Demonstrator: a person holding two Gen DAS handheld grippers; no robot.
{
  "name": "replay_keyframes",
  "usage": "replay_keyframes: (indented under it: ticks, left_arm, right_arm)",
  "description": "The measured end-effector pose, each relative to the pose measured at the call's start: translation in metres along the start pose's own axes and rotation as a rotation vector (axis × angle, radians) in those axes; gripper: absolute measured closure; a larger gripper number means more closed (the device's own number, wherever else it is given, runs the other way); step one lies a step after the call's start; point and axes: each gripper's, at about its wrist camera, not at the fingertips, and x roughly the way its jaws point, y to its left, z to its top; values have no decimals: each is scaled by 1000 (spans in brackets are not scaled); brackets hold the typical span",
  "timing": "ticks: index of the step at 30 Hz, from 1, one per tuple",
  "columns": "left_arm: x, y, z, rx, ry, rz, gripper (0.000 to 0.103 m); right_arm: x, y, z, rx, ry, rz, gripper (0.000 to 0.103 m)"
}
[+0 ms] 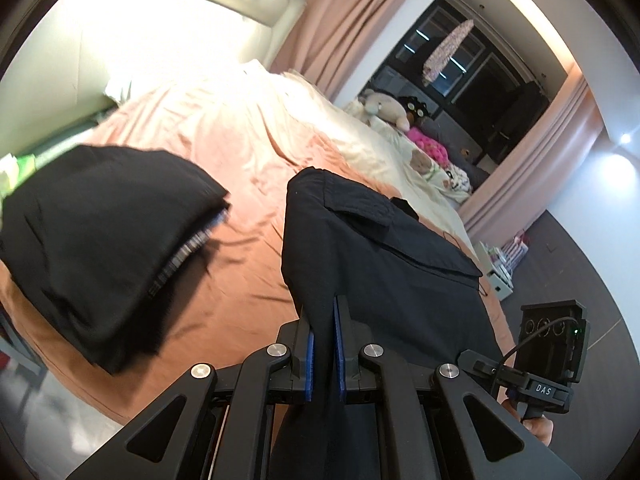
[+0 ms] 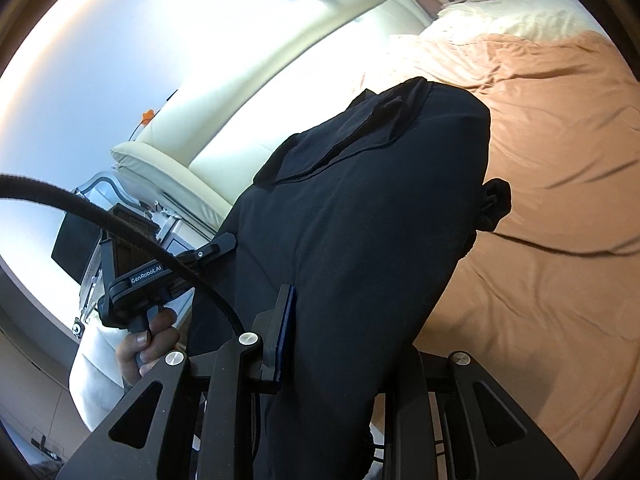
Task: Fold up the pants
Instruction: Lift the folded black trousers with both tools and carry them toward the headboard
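Left gripper [image 1: 323,320] clamped on black pants [image 1: 384,264]; right gripper [image 2: 320,332] likewise gripping pants, both held above orange bedsheet [image 1: 240,272]. Second dark folded garment [image 1: 100,248] lying on bedsheet.

Beyond the fingers a bed [image 1: 248,264] in an orange sheet meets a cream headboard [image 2: 280,92], pink curtains [image 1: 324,28] and a dark window [image 1: 472,80].
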Motion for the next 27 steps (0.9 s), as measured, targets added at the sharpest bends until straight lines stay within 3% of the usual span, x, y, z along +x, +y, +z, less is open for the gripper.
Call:
replay_keyframes:
  ticks: [18,27]
  left_arm:
    - [-27,99,111,3,-49,145,94]
    - [-32,154,153,-15,-57,209,95]
  right_arm:
    - [57,10,31,-50,8,36,81]
    - [73,5,26,-75,21,46,82]
